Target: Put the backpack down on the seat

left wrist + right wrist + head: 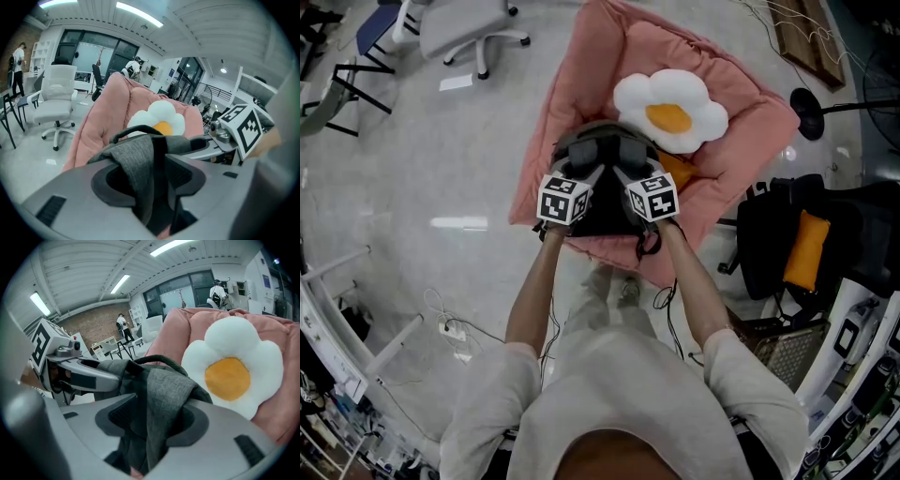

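Observation:
A dark grey backpack (605, 183) rests on the front of a pink padded seat (581, 75), just before a fried-egg shaped cushion (670, 111). My left gripper (586, 173) and right gripper (630, 173) stand side by side over the pack's top. In the left gripper view a grey fabric strap (136, 159) hangs between the jaws of the left gripper (150, 185), which stand apart with a gap beside it. In the right gripper view the same grey fabric (164, 390) lies loosely between the parted jaws of the right gripper (150, 425). The pack's lower part is hidden.
An orange cushion (678, 171) lies beside the pack on the seat. A white office chair (469, 28) stands at the far left, a black chair with an orange pad (802, 246) at the right. A black round stand base (811, 112) and floor cables (450, 328) lie nearby.

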`<state>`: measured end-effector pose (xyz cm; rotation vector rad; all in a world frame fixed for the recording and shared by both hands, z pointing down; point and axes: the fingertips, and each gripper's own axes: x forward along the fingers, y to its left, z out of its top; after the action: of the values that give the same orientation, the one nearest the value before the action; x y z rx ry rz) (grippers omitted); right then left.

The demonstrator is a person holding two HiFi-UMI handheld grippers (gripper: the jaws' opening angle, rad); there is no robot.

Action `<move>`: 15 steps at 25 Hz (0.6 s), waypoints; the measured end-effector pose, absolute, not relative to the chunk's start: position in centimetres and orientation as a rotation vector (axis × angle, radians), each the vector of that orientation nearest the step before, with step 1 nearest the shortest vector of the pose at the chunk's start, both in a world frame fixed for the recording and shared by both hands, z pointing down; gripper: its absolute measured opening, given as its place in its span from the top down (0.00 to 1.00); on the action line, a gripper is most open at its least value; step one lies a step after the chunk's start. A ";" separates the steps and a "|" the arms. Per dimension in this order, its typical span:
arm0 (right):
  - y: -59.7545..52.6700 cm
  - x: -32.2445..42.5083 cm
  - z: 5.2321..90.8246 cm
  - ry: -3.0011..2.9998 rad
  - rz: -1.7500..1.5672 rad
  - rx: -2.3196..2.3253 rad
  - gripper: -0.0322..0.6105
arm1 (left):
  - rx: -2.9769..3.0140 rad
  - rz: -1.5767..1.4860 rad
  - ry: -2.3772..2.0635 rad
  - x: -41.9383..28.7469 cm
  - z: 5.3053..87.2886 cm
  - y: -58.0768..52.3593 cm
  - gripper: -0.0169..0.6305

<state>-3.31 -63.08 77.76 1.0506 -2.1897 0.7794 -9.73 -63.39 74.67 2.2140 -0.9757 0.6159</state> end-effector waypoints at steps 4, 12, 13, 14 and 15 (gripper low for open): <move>-62.5 -3.8 78.0 -2.202 0.778 1.036 0.52 | 2.218 0.614 -0.984 -9.5 74.6 -62.9 0.59; -61.6 -2.9 77.3 -2.209 0.745 1.078 0.40 | 2.204 0.622 -1.046 -10.6 74.5 -61.2 0.55; -61.4 -2.6 77.2 -2.208 0.742 1.085 0.40 | 2.202 0.621 -1.056 -10.8 74.4 -61.1 0.54; -61.3 -2.5 77.1 -2.207 0.739 1.088 0.40 | 2.201 0.619 -1.068 -11.0 74.3 -60.9 0.54; -61.2 -2.3 76.9 -2.207 0.736 1.091 0.40 | 2.200 0.618 -1.079 -11.2 74.2 -60.8 0.54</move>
<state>-2.27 -61.16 76.94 1.0907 -2.2070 0.7358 -11.20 -60.78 74.20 2.2004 -1.0792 0.6182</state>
